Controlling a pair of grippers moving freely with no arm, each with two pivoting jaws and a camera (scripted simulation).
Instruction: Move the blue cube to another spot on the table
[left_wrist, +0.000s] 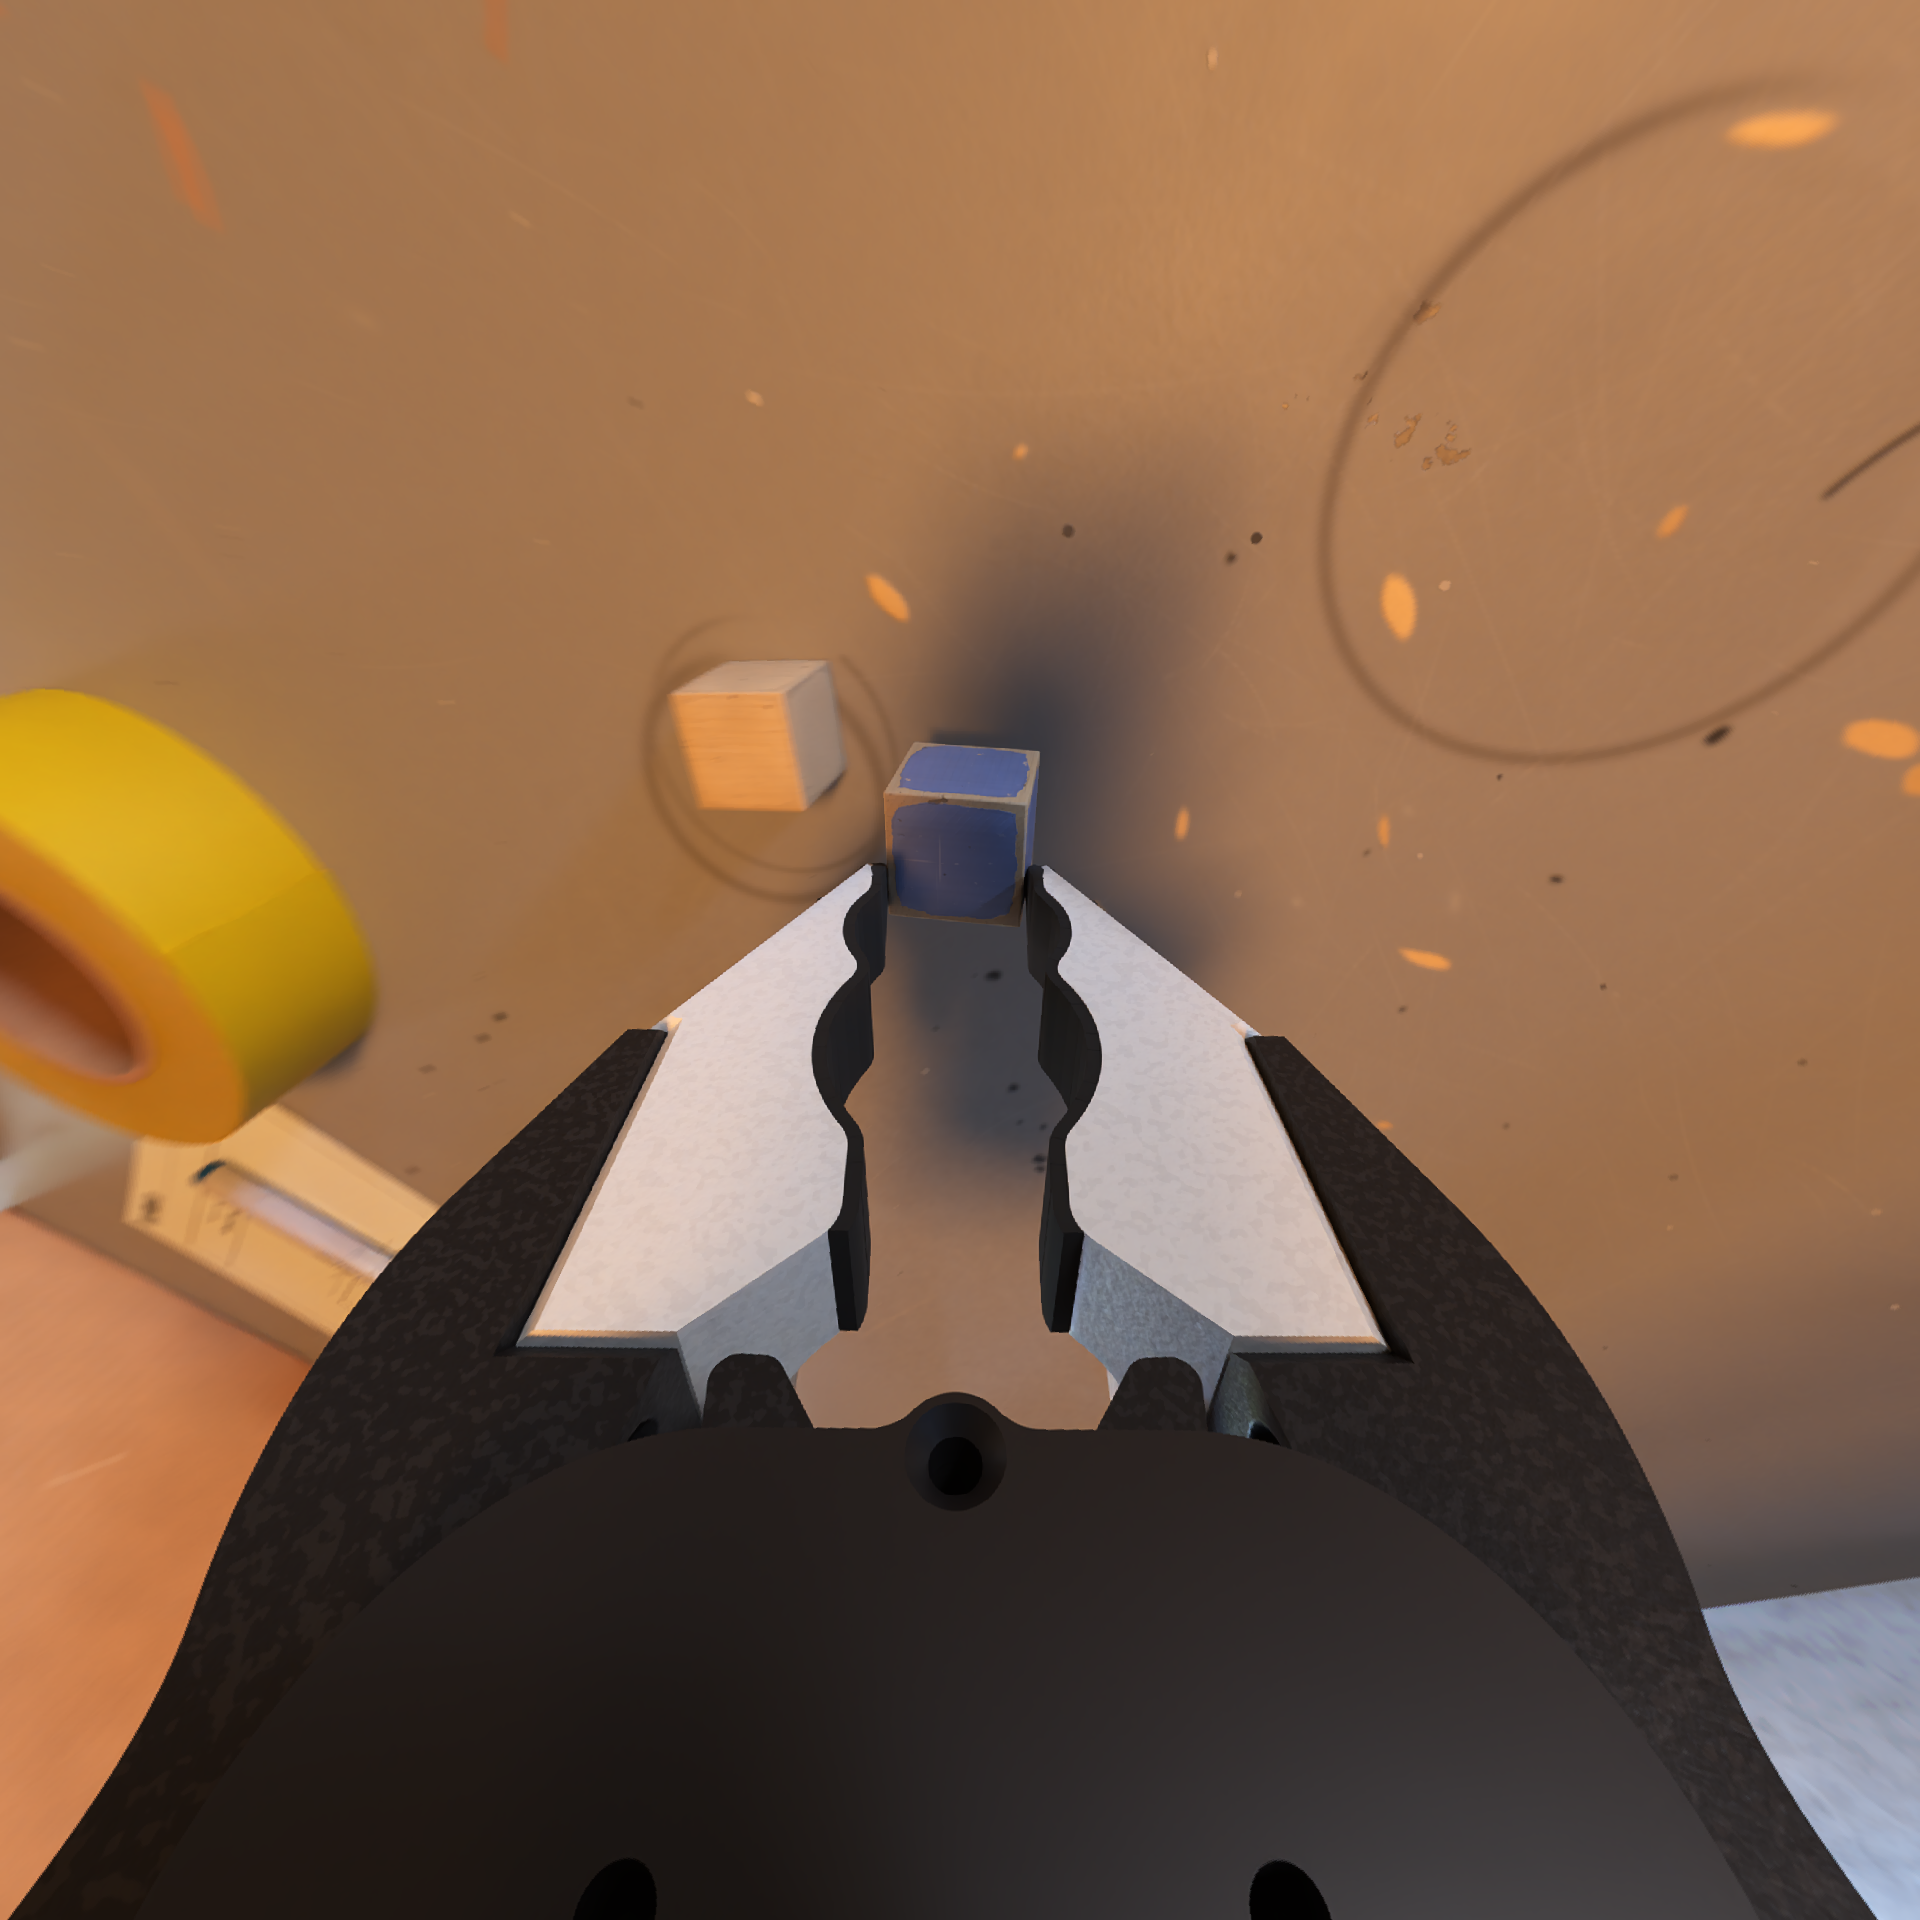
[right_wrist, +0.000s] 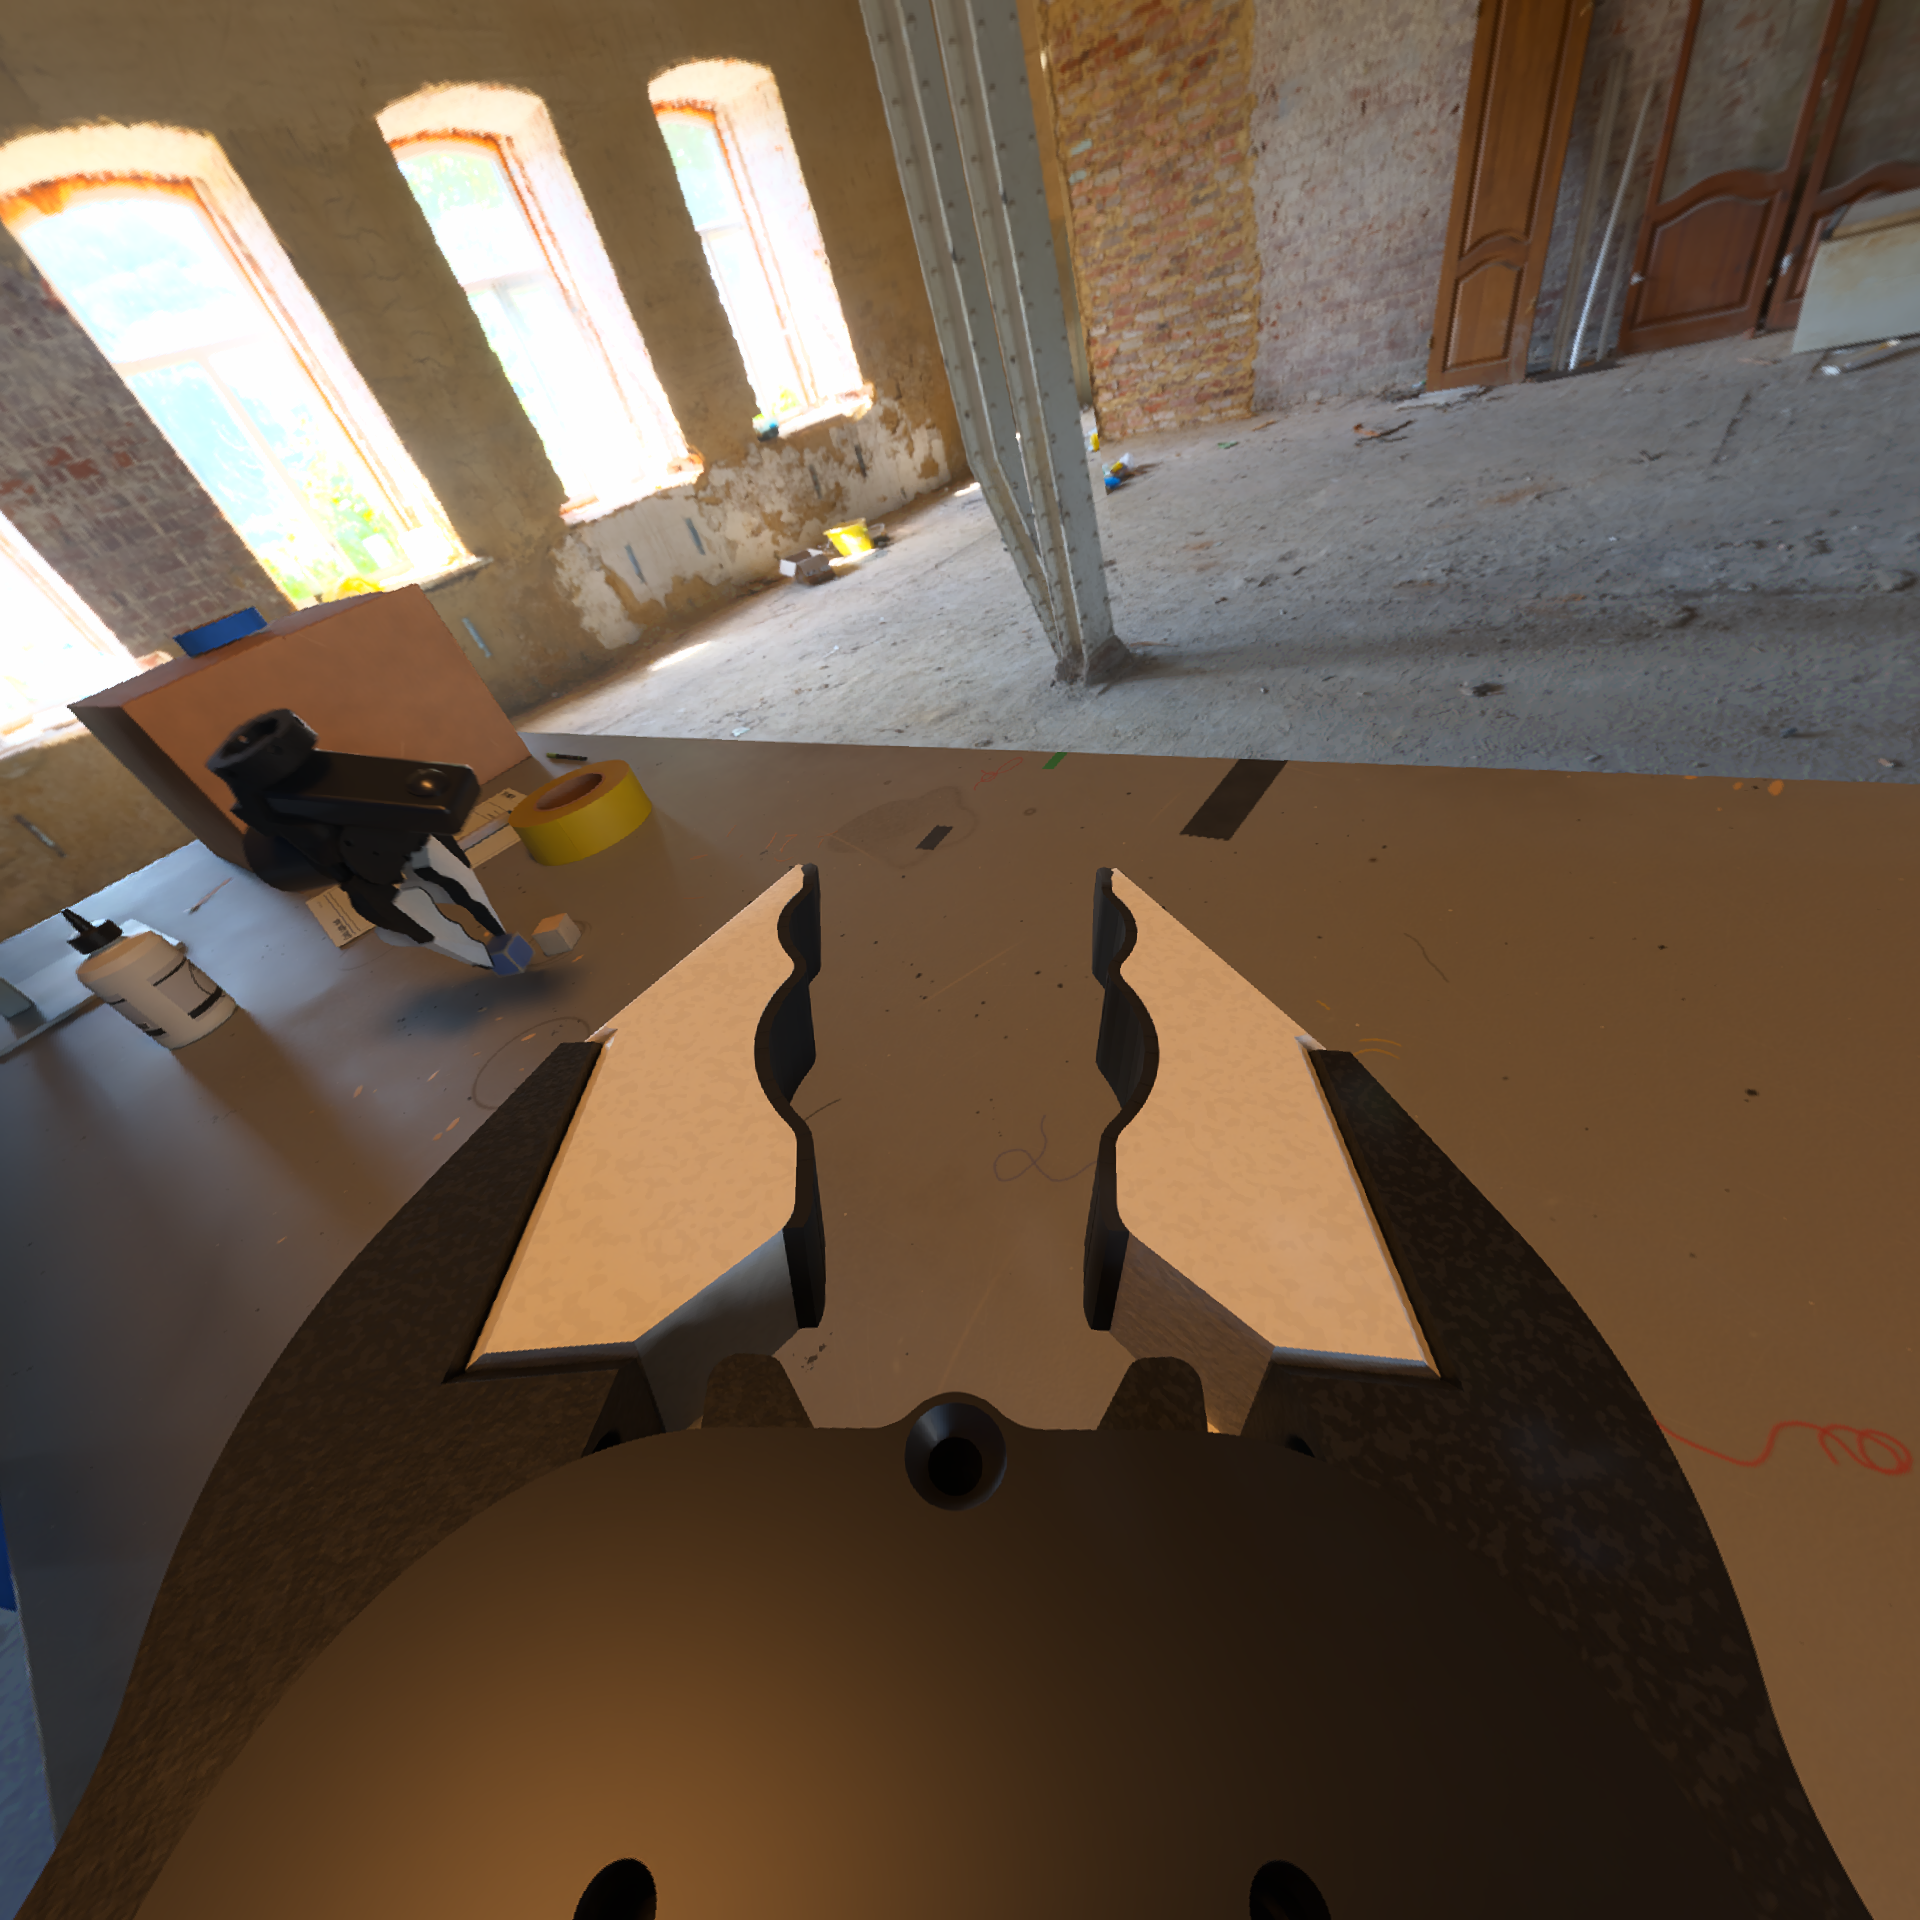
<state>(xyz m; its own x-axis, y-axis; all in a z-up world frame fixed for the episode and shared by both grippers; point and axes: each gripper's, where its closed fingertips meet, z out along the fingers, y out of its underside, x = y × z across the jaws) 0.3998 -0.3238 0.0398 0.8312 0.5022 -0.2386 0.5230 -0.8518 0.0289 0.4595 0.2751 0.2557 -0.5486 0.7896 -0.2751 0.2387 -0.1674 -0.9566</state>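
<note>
The blue cube (left_wrist: 961, 831) with worn pale edges sits between my left gripper's fingertips (left_wrist: 956, 883), which are shut on its sides. In the right wrist view the left gripper (right_wrist: 497, 951) shows far off at the left, tilted down. It holds the cube (right_wrist: 511, 953) just above the brown table (right_wrist: 1351, 1039), with a dark shadow underneath. My right gripper (right_wrist: 956, 883) is open and empty, over bare table far to the right of the cube.
A pale wooden cube (left_wrist: 758, 732) lies close to the left of the blue one. A yellow tape roll (left_wrist: 156, 904) is farther left. A cardboard box (right_wrist: 312, 707) and a white bottle (right_wrist: 156, 982) stand at the table's left end.
</note>
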